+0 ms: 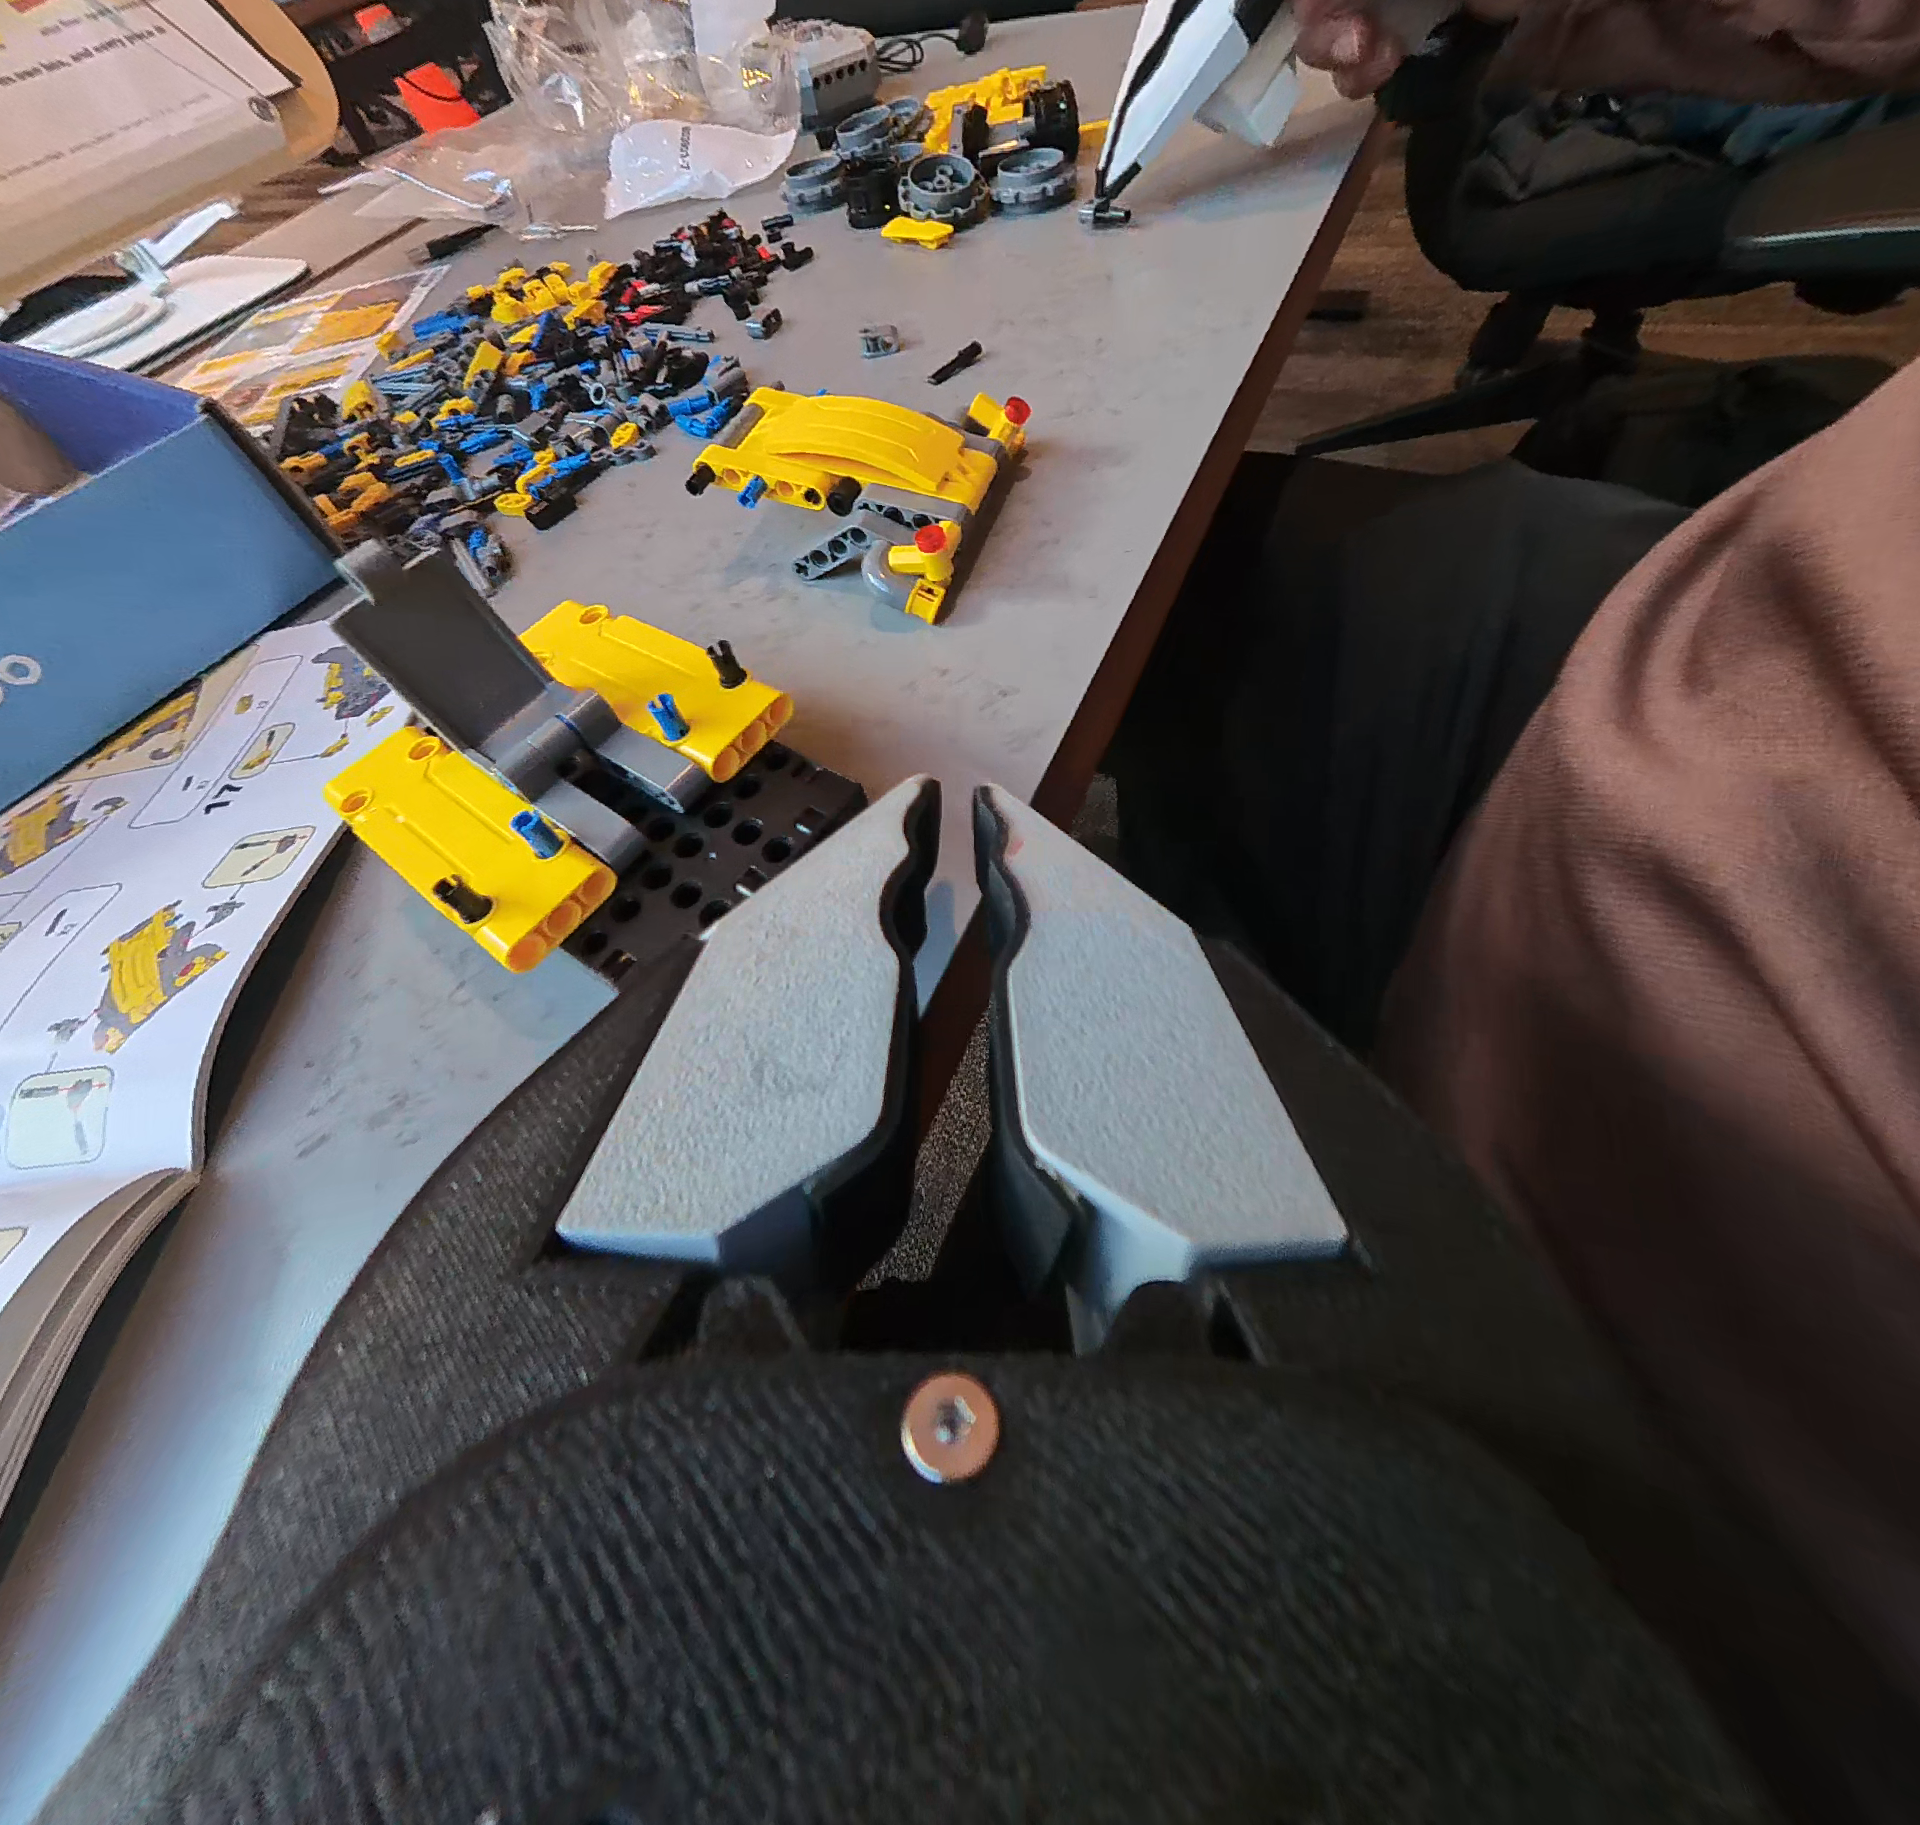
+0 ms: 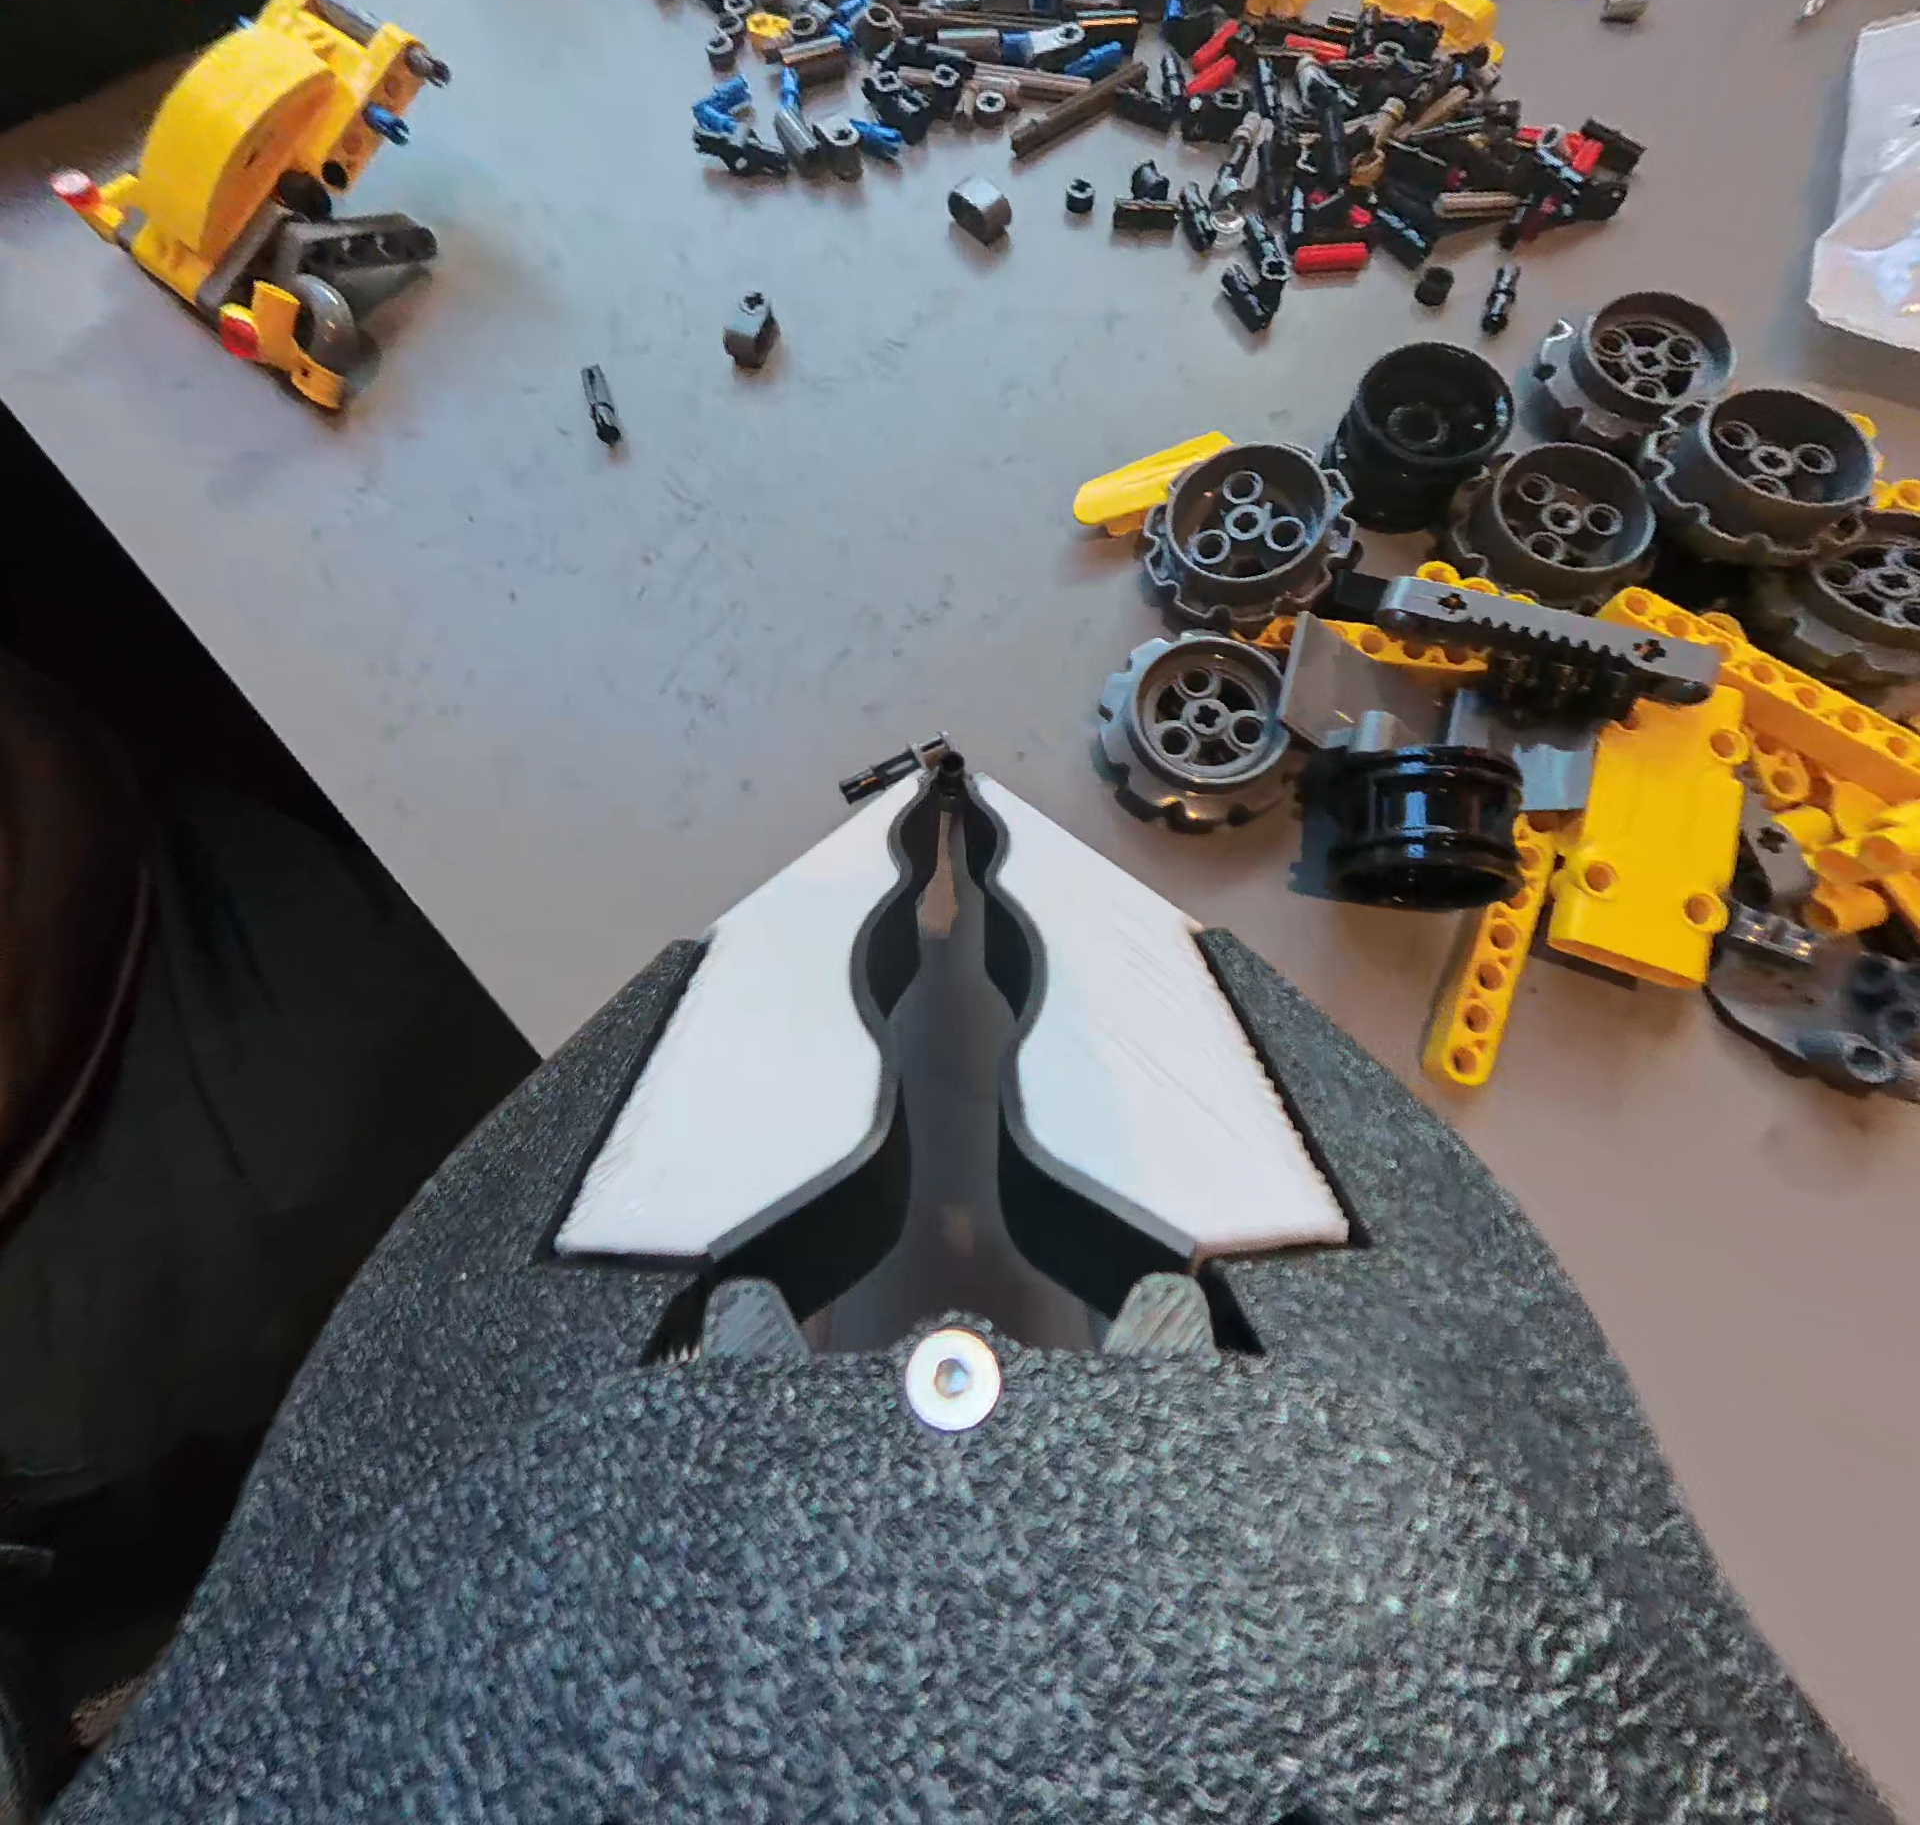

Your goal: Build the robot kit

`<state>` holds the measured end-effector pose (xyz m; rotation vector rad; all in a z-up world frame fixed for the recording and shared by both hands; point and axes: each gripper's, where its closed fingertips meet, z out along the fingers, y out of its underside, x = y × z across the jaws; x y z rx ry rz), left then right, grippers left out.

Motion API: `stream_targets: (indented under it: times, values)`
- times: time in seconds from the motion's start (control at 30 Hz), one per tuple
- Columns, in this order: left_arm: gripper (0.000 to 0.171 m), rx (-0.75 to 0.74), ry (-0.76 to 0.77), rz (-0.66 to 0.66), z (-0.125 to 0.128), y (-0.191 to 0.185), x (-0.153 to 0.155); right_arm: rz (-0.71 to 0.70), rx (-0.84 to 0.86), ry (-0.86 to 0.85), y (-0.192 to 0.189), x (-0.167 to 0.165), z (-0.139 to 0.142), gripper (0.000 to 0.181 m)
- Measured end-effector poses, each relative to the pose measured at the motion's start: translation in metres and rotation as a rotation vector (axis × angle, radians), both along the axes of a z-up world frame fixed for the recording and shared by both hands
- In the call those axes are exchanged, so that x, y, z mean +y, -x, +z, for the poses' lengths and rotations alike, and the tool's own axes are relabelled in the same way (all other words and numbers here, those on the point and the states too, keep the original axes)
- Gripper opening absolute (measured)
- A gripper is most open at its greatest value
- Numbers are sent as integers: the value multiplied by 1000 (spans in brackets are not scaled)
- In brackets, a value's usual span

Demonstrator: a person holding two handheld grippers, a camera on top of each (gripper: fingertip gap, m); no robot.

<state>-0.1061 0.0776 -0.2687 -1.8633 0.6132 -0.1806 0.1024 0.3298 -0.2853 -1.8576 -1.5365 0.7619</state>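
Observation:
My left gripper (image 1: 956, 807) has grey fingers closed to a thin gap with nothing between them. It hovers at the table's near edge, just right of a yellow, grey and black brick assembly (image 1: 561, 799). My right gripper (image 2: 948, 788) has white fingers shut on a small dark connector with a pin (image 2: 909, 765), low over the table. It also shows far off in the left wrist view (image 1: 1117, 177), its tip at that connector (image 1: 1103, 212). A yellow sub-assembly with red studs (image 1: 862, 487) lies between them and also shows in the right wrist view (image 2: 260, 186).
A pile of small black, blue and yellow parts (image 1: 540, 393) (image 2: 1143, 61). Grey wheels and yellow beams (image 1: 935, 175) (image 2: 1558, 528). An open instruction booklet (image 1: 125, 892), a blue box (image 1: 125, 580) and plastic bags (image 1: 644, 61). A loose black pin (image 2: 601, 404). A brown sleeve (image 1: 1662, 944) beside the table edge. The left gripper's tips are roughly 35 centimeters from the right gripper's.

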Motion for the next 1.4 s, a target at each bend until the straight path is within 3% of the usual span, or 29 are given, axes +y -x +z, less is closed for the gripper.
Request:
stream_targets:
  times: [0.17,0.33,0.43,0.67,0.73,0.93,1.2,1.3,1.4]
  values:
    - [3,20,-1,-12,-1,-5,-1,-9,93,58,21,-17,14,0]
    - [2,-1,-7,29,9,-12,3,-11,349,180,64,-48,61,0]
    - [9,-101,48,28,18,-35,9,-2,479,225,91,-72,86,0]
    - [18,-286,72,47,68,-64,49,98,670,204,134,-132,127,0]
    - [26,-344,118,-1,79,-70,60,117,693,159,138,-144,132,0]
    - [23,-443,136,-79,107,-79,81,123,712,-40,132,-159,139,0]
    - [5,-537,178,-136,117,-92,87,75,678,-328,122,-157,140,0]
    - [4,-492,198,-147,114,-89,91,85,650,-355,123,-155,135,1]
    - [3,-233,209,-189,105,-76,99,145,584,-314,122,-155,123,6]
